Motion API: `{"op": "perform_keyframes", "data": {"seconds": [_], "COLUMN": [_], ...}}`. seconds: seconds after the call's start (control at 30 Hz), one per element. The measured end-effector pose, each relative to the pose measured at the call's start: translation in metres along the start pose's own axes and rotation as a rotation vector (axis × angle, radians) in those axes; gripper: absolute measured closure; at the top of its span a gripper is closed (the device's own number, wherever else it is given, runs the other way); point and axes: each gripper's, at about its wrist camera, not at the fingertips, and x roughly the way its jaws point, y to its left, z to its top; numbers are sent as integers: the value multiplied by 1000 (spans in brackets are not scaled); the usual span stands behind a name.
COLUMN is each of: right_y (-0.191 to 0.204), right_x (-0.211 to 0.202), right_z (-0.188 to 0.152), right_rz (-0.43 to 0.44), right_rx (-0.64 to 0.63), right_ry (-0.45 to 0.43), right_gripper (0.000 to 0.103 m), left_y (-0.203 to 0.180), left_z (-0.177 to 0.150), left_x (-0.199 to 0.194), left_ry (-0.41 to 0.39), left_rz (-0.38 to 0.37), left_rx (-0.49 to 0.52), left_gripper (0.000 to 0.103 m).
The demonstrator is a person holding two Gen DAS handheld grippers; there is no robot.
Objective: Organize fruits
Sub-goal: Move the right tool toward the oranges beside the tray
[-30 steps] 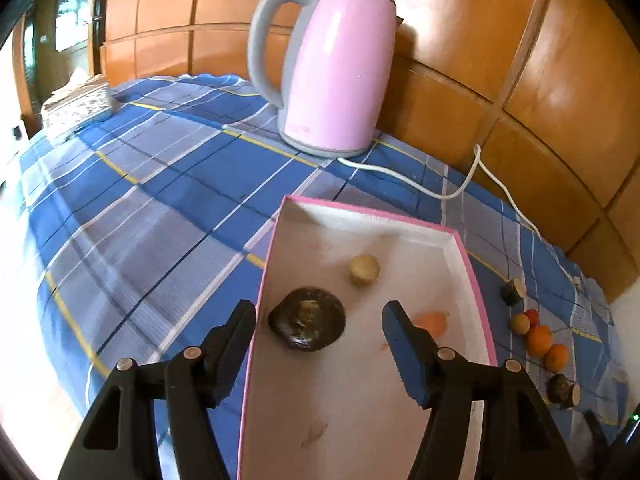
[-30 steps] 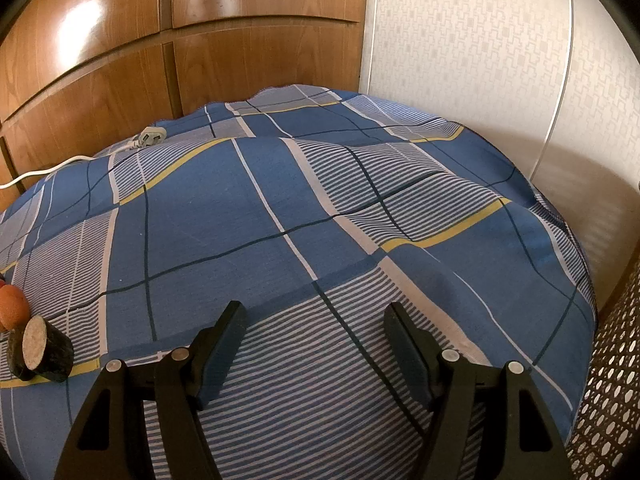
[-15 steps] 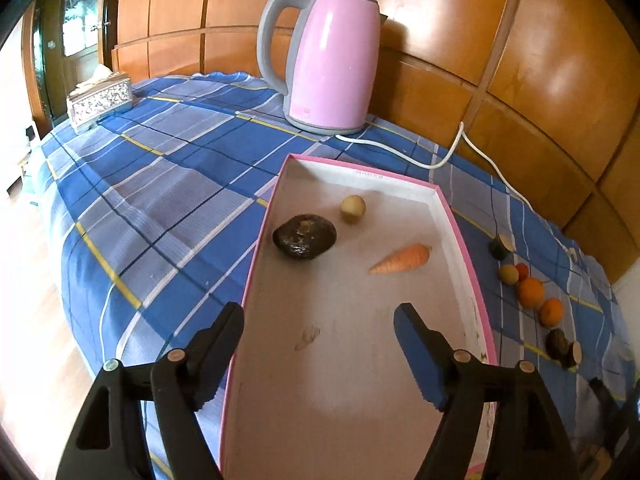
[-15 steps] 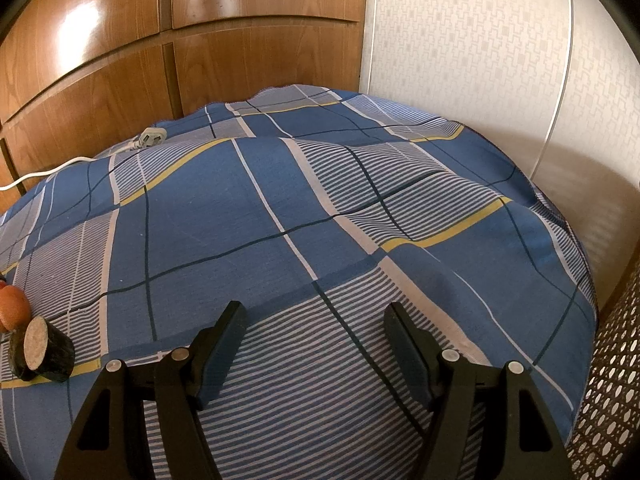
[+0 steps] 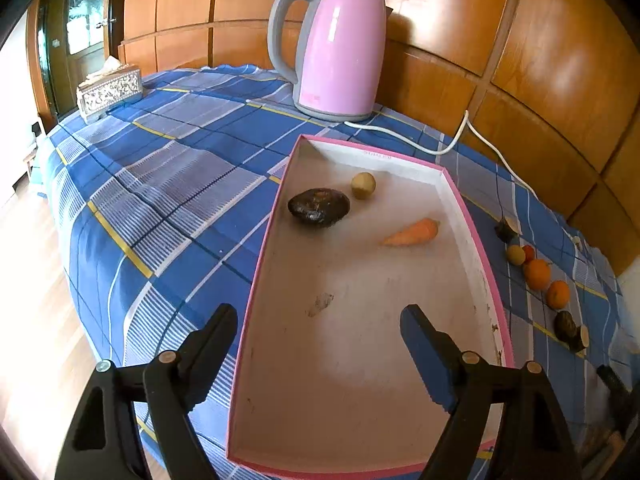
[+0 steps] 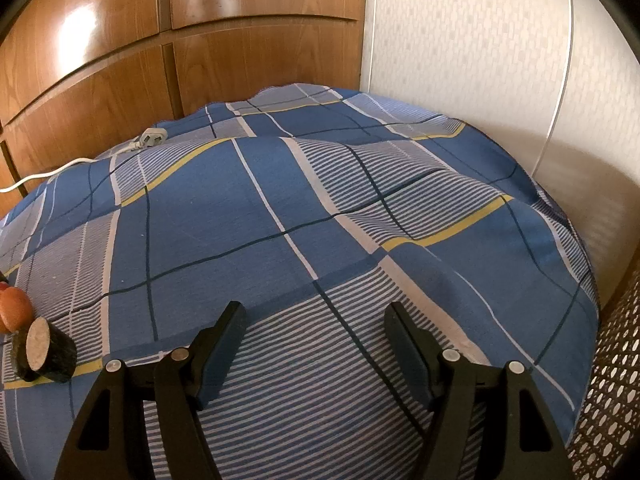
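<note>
**Pink-rimmed tray holding three items, more waiting to its right**

Pink-edged tray [image 5: 460,200] is sitting under the left gripper [image 5: 320,344], whose empty jaws are opening wide. Loose fruits [image 5: 537,274] are lying in a row on the blue checked cloth [image 5: 180,184], right of the tray. The right gripper [image 6: 314,338], open and empty, is seeing only a dark cut piece [image 6: 42,350] at its left.

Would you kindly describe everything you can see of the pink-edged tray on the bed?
The tray is a shallow rectangular box, seemingly cardboard, with a pink rim and an off-white, scuffed, stained floor. It lies flat on the blue checked cloth, its far end near the pink kettle. Inside, toward the far end, rest a dark avocado-like fruit, a small tan round fruit and a carrot, all apart.
</note>
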Motion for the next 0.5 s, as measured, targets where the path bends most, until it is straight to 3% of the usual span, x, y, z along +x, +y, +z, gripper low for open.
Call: {"op": "perform_keyframes", "data": {"seconds": [0.5], "right_y": [1], "right_x": [1], "right_z": [3], "right_rz": [-6], "right_rx": [-10], "right_ry": [28], "right_gripper": [30], "left_y": [11], "left_z": [-9], "left_x": [1], "left_ry": [8], "left_rz": [-16], "left_rx": [-37], "left_gripper": [16]}}
